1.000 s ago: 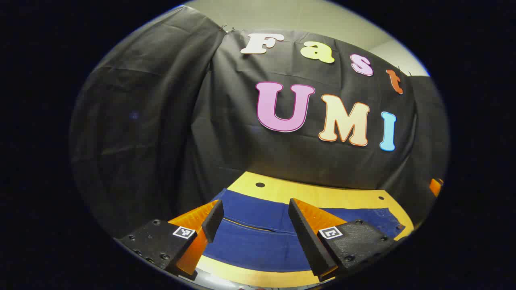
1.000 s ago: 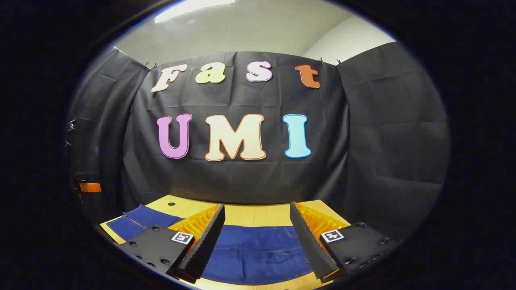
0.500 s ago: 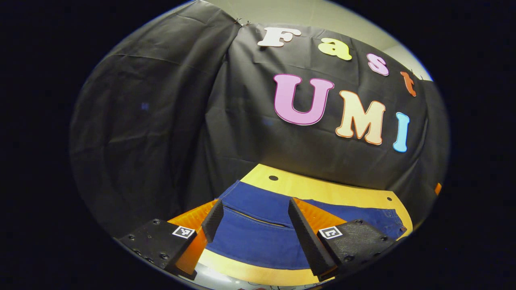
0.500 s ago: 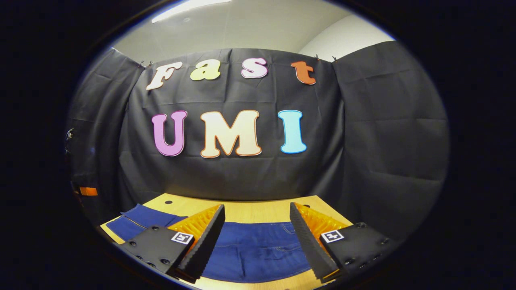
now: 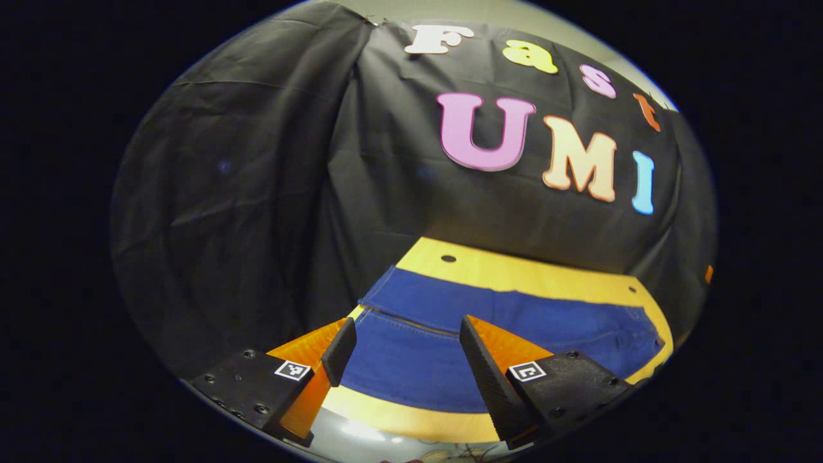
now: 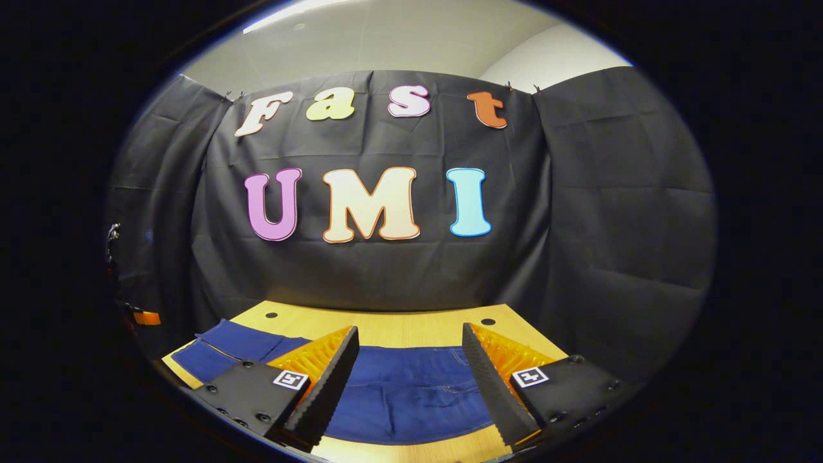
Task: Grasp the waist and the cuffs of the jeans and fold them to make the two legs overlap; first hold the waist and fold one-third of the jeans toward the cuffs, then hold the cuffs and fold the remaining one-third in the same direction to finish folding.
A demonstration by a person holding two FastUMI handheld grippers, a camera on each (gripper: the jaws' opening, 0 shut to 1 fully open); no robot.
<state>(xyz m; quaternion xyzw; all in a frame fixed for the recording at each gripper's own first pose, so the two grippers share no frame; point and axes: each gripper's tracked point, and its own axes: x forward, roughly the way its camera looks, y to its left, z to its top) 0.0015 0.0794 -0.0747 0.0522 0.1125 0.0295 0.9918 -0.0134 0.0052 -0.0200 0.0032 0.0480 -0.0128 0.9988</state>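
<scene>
Since a second ago the left claw (image 5: 402, 360) has tipped down and drawn back; more of the jeans (image 5: 488, 328) and worktop (image 5: 514, 273) shows beyond it. Right claw (image 6: 405, 376) barely shifted. Both claws released, fingers spread wide, gripping nothing, hovering above the denim near the front edge. Jeans lie flat on the worktop, long axis running left to right across it, parallel to the back wall. Cuffs (image 5: 379, 299) toward the left end; waist (image 5: 646, 331) toward the right end. Behind, a bare strip of worktop, then the black cloth wall (image 6: 611, 212).
</scene>
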